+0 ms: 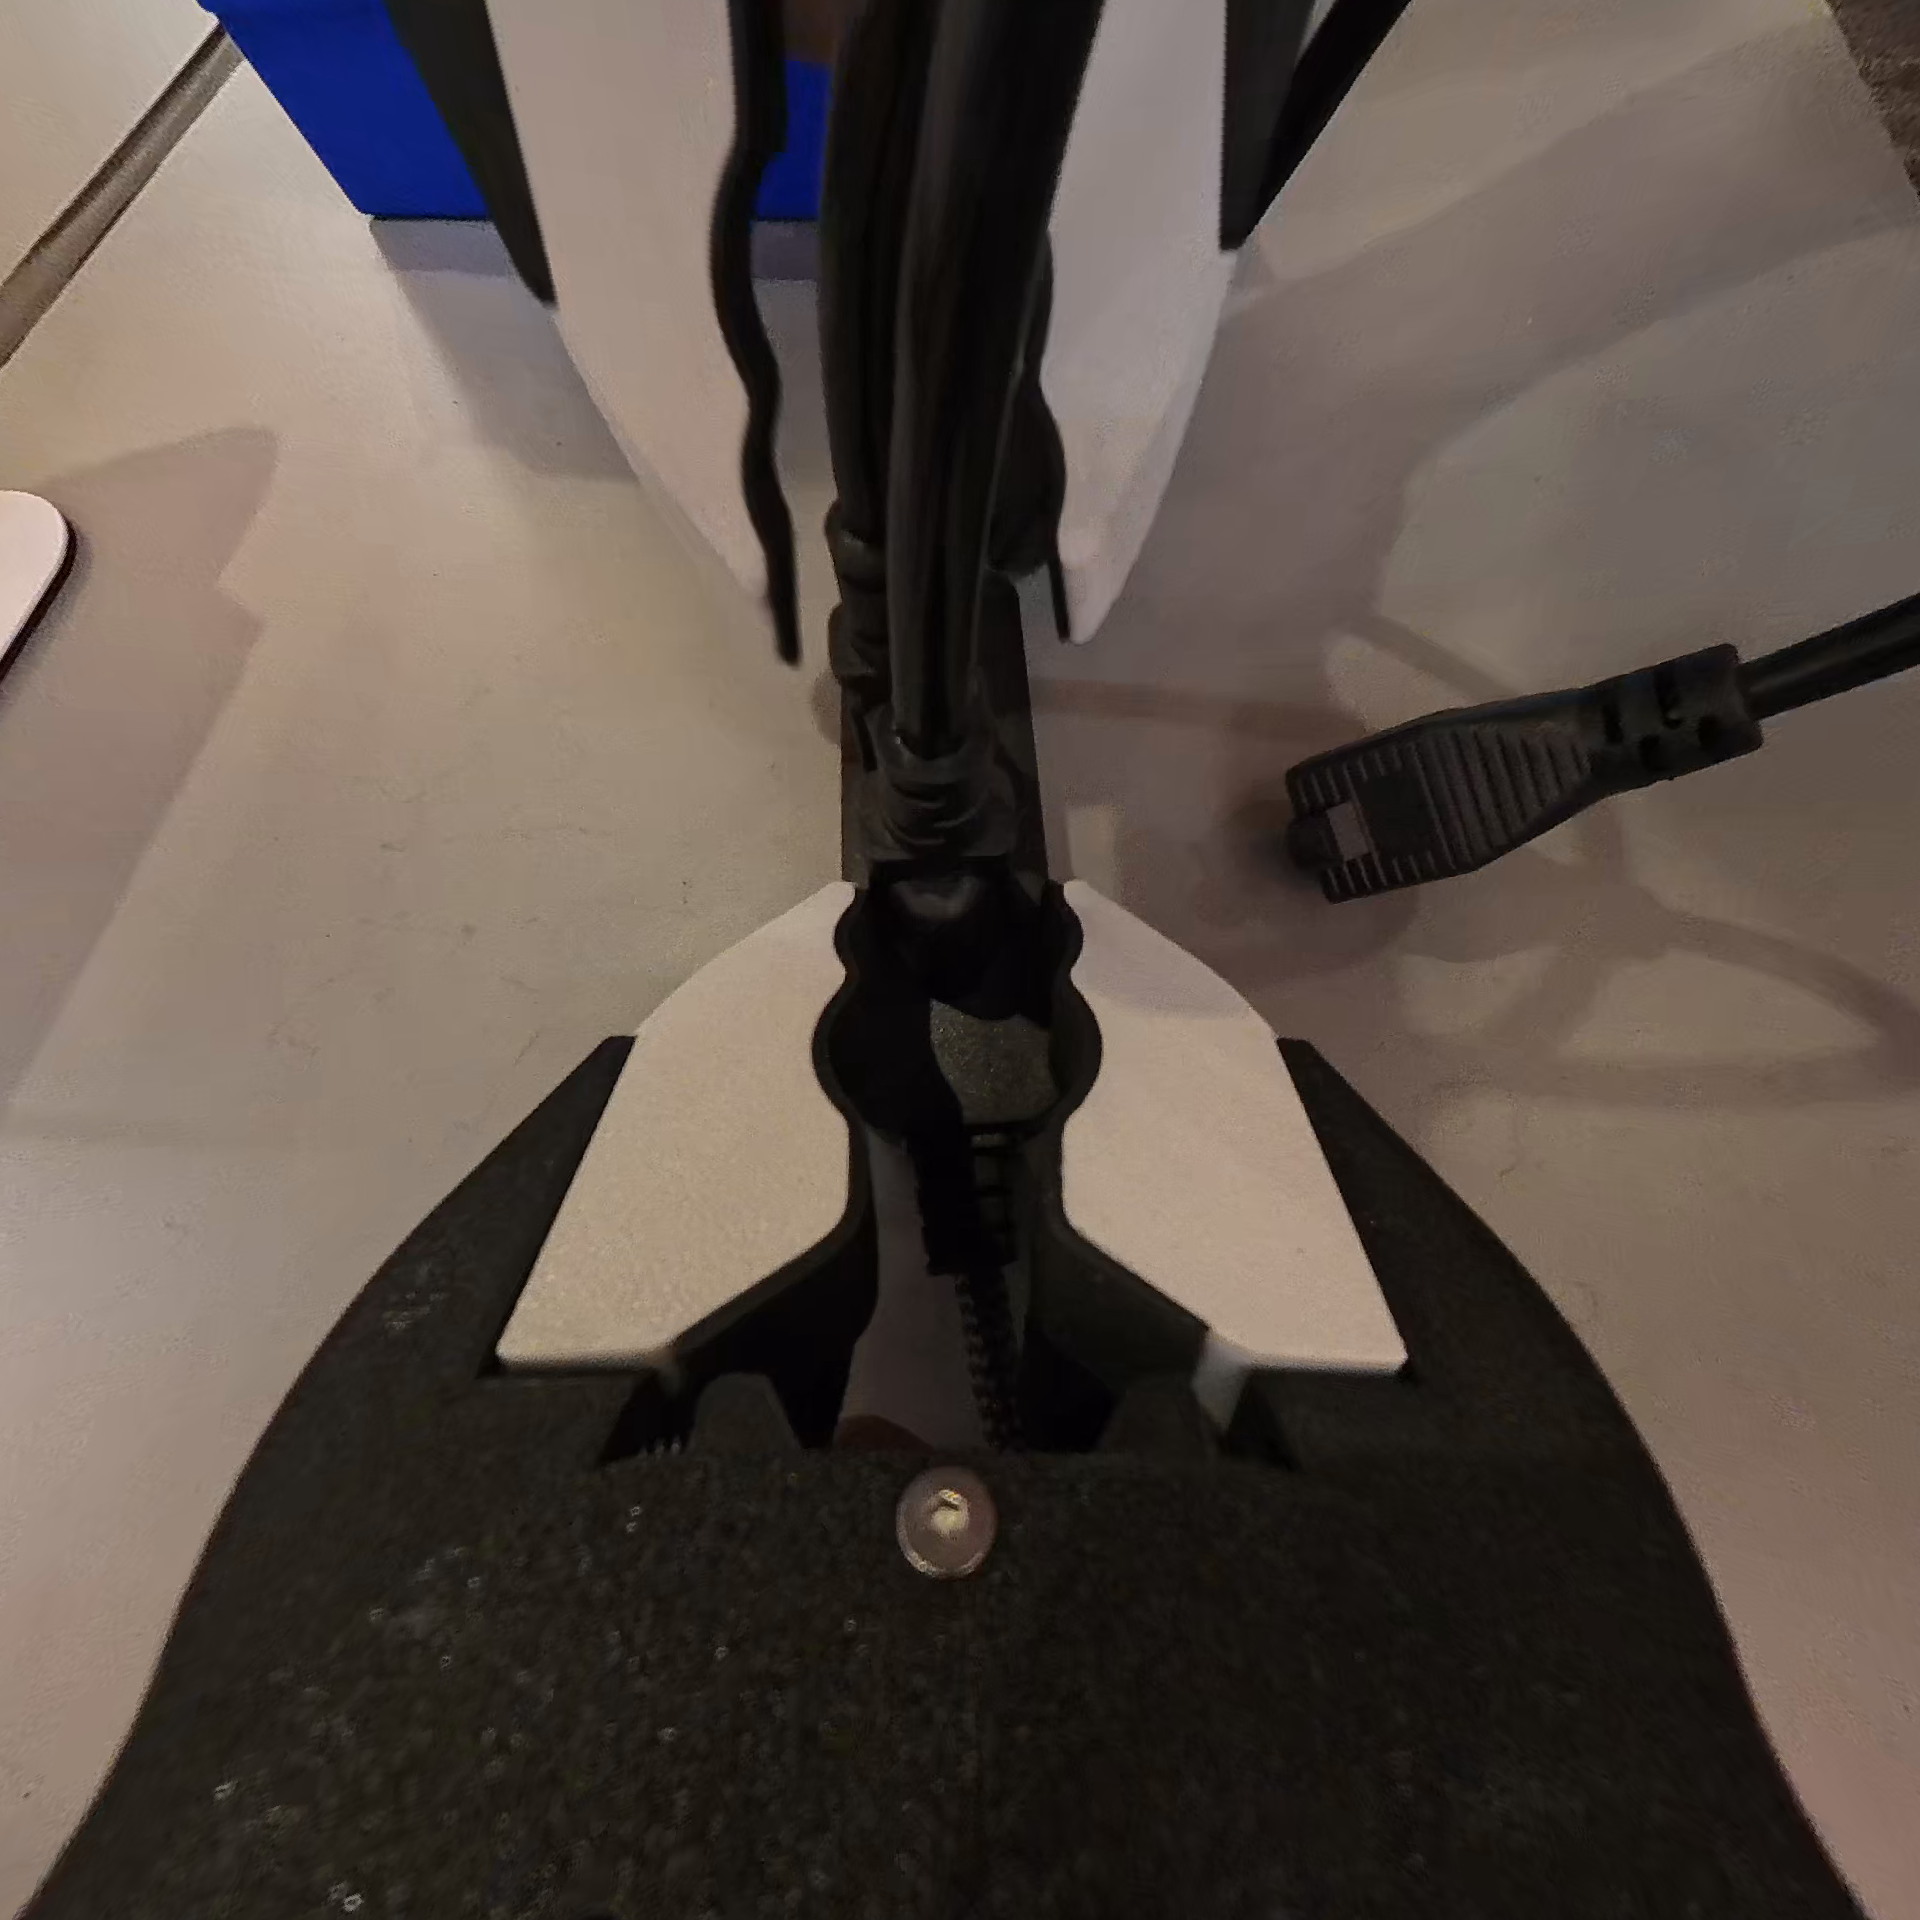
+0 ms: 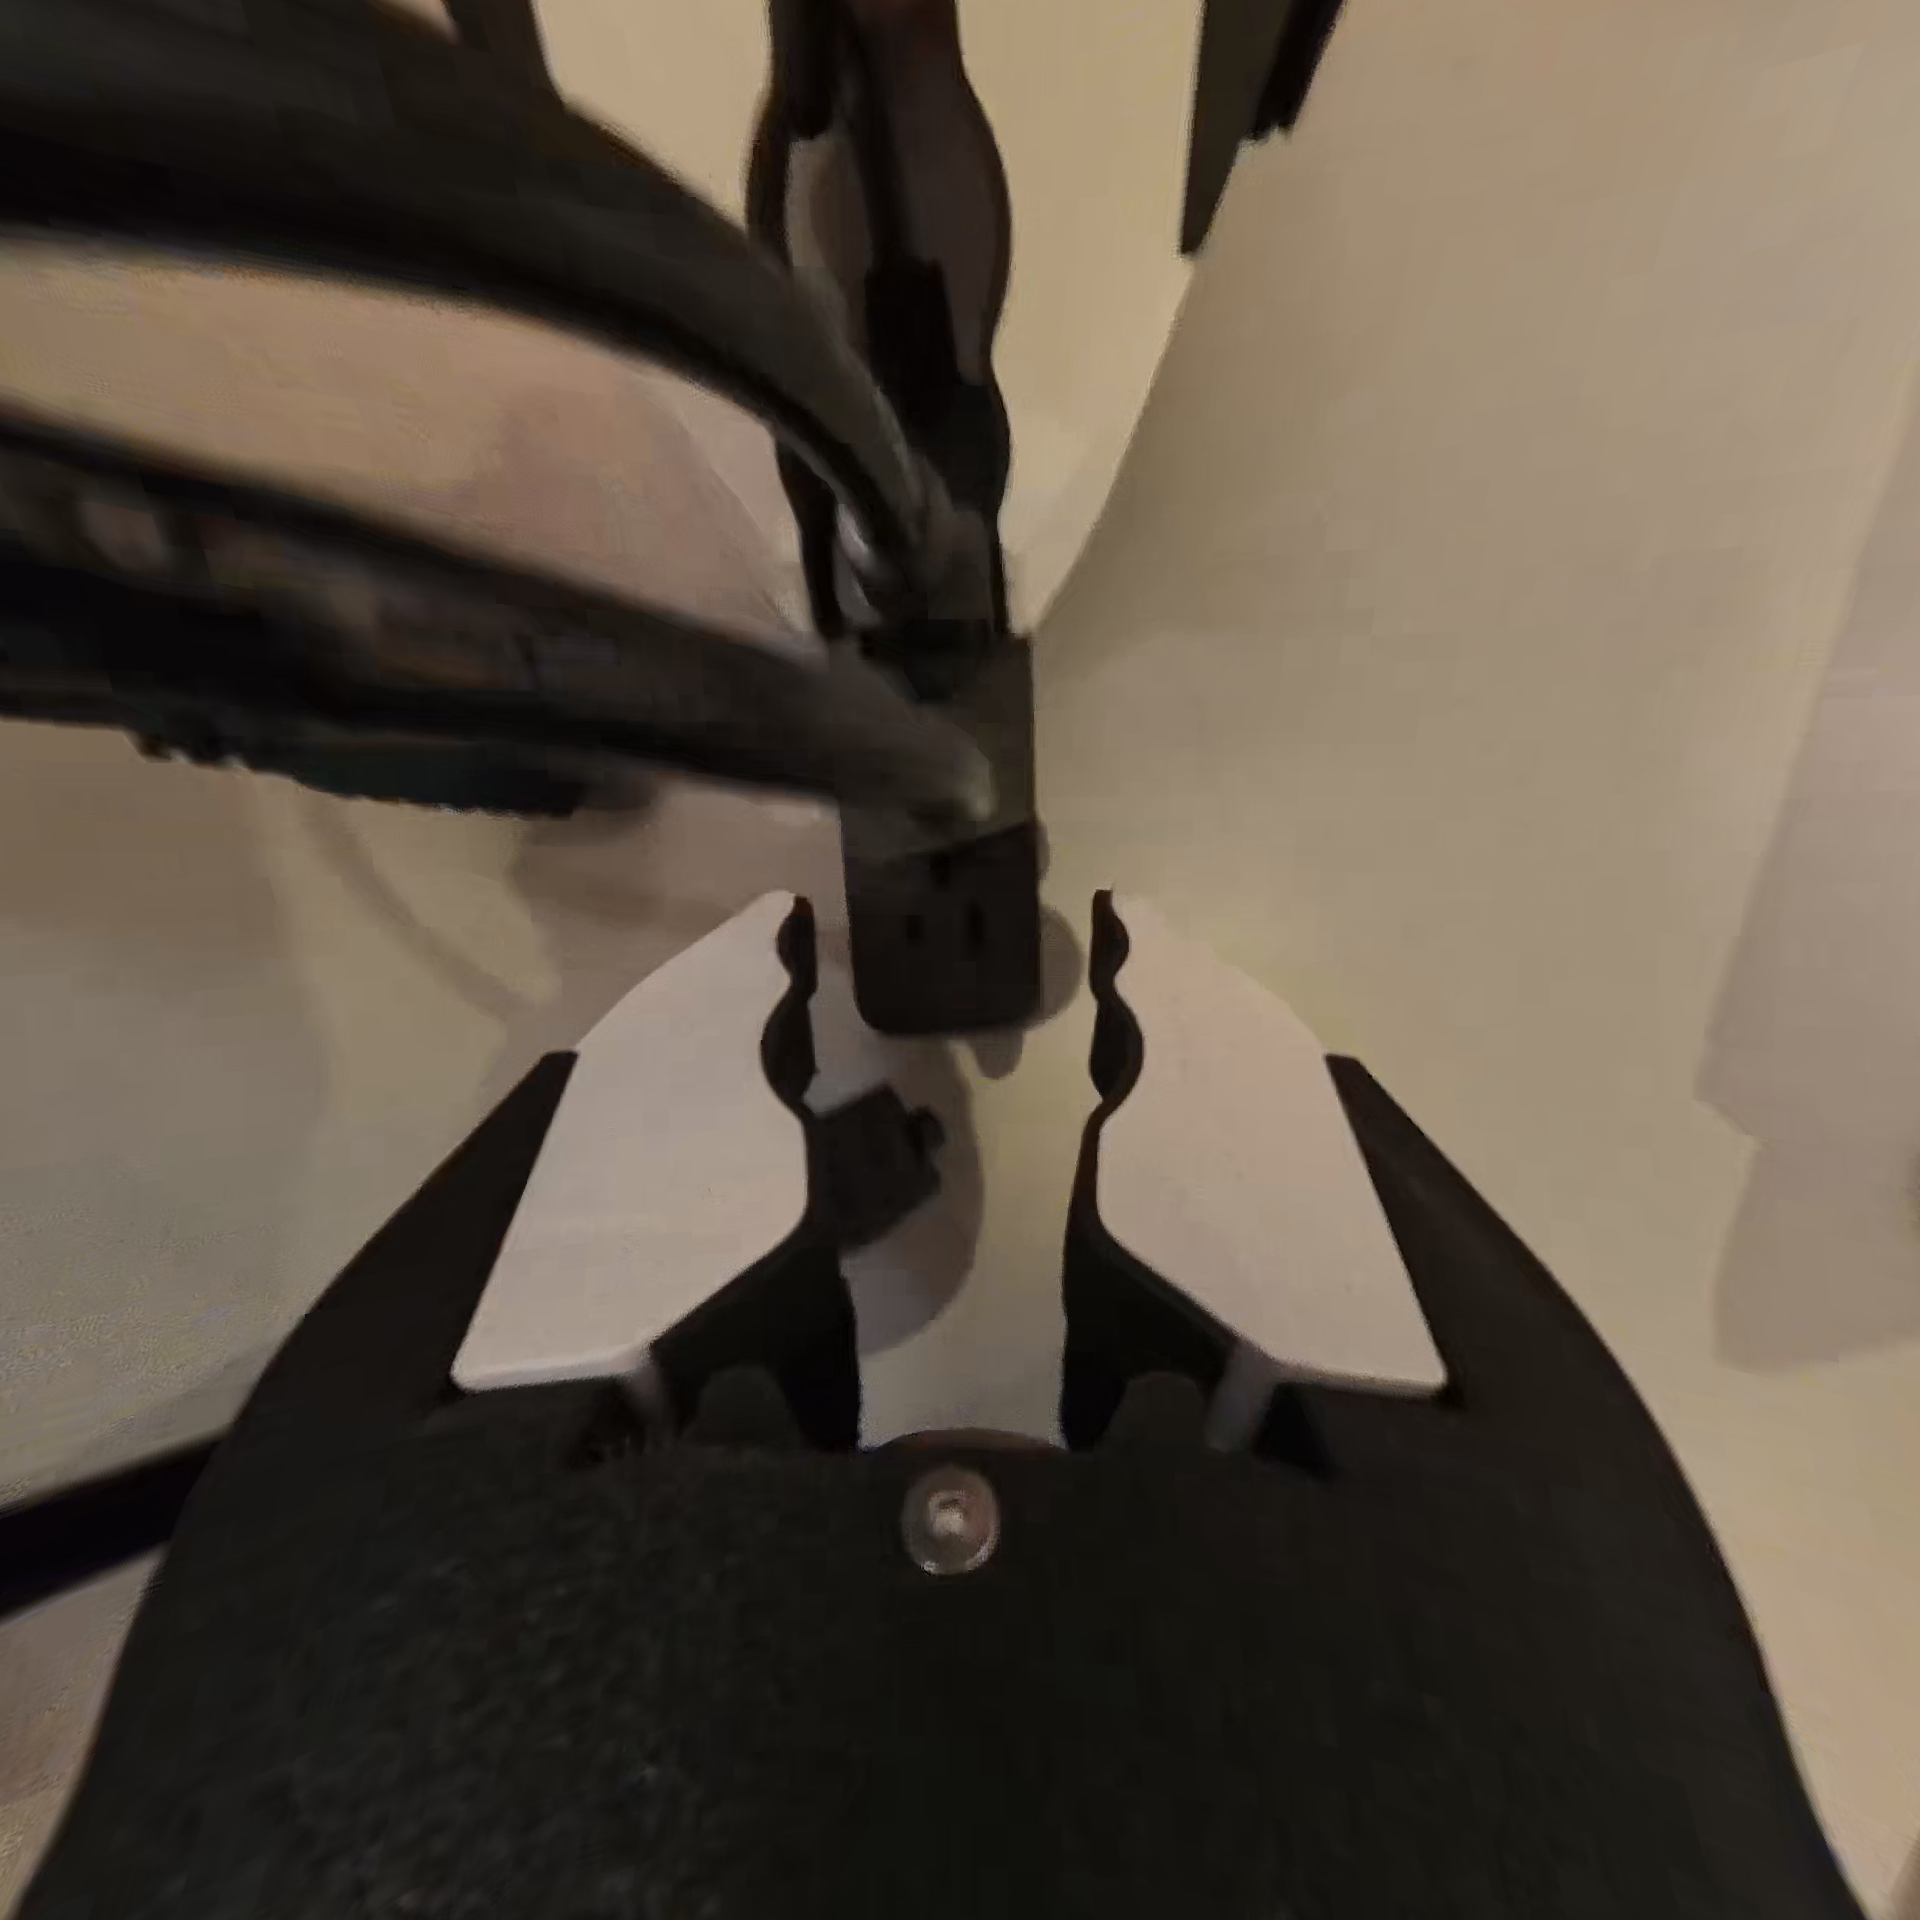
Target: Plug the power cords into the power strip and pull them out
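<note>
A: Which step is this?

B: Handling a cord, I'd judge, not yet plugging. The left gripper (image 1: 961,914) has its fingers closed on a bundled black power cord (image 1: 925,436) that hangs from the right gripper (image 1: 925,623) opposite it, clear of the table (image 1: 364,831).

A: And the right gripper's own view?

B: Blurred. Its fingers (image 2: 686,1122) stand partly open, apart from a black connector (image 2: 945,945) just ahead of the tips; nothing is gripped between them.

A: Next move?

B: Probably closing on that connector squarely, then finding the power strip. I can't make one out with confidence.

A: Counts?

B: Two grippers, one bundled cord, and one loose ribbed plug (image 1: 1496,774) lying toward the table's right side. A blue box (image 1: 343,104) sits at the far edge.
</note>
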Tool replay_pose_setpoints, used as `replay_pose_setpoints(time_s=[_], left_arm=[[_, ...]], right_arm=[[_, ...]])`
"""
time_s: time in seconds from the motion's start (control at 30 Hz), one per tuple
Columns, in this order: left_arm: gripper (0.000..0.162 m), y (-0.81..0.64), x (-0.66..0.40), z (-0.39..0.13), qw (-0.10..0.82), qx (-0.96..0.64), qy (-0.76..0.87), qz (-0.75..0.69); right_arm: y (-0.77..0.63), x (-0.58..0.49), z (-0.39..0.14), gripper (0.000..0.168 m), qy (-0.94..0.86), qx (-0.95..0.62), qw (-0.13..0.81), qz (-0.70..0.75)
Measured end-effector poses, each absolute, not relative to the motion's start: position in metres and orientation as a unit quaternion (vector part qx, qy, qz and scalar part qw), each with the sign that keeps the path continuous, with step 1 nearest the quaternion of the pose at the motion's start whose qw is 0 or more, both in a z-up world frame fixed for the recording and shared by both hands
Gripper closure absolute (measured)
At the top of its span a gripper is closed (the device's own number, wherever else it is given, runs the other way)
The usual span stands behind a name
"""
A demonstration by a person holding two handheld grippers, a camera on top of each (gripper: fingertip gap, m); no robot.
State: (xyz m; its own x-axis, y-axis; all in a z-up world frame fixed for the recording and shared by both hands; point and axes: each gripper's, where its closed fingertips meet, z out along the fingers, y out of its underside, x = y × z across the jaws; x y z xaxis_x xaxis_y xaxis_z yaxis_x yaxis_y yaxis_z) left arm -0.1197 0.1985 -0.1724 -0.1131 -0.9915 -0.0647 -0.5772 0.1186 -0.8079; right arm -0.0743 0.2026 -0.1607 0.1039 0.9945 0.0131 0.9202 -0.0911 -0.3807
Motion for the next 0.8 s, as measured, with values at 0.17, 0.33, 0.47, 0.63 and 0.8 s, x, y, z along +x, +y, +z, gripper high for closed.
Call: replay_pose_setpoints(time_s=[0.17,0.33,0.47,0.63,0.8], left_arm=[[0.131,0.199,-0.120,-0.172,0.324,-0.582,0.674,-0.319],[0.131,0.199,-0.120,-0.173,0.324,-0.582,0.674,-0.320],[0.130,0.199,-0.118,-0.173,0.324,-0.580,0.676,-0.320],[0.130,0.199,-0.117,-0.173,0.323,-0.581,0.675,-0.320],[0.130,0.198,-0.116,-0.173,0.332,-0.576,0.678,-0.314]], right_arm=[[0.203,-0.095,-0.156,0.142,-0.653,-0.717,0.168,0.175],[0.204,-0.097,-0.157,0.144,-0.665,-0.711,0.168,0.153],[0.201,-0.098,-0.157,0.144,-0.672,-0.707,0.177,0.128],[0.202,-0.096,-0.157,0.145,-0.658,-0.718,0.177,0.143],[0.200,-0.095,-0.156,0.144,-0.666,-0.710,0.194,0.119]])
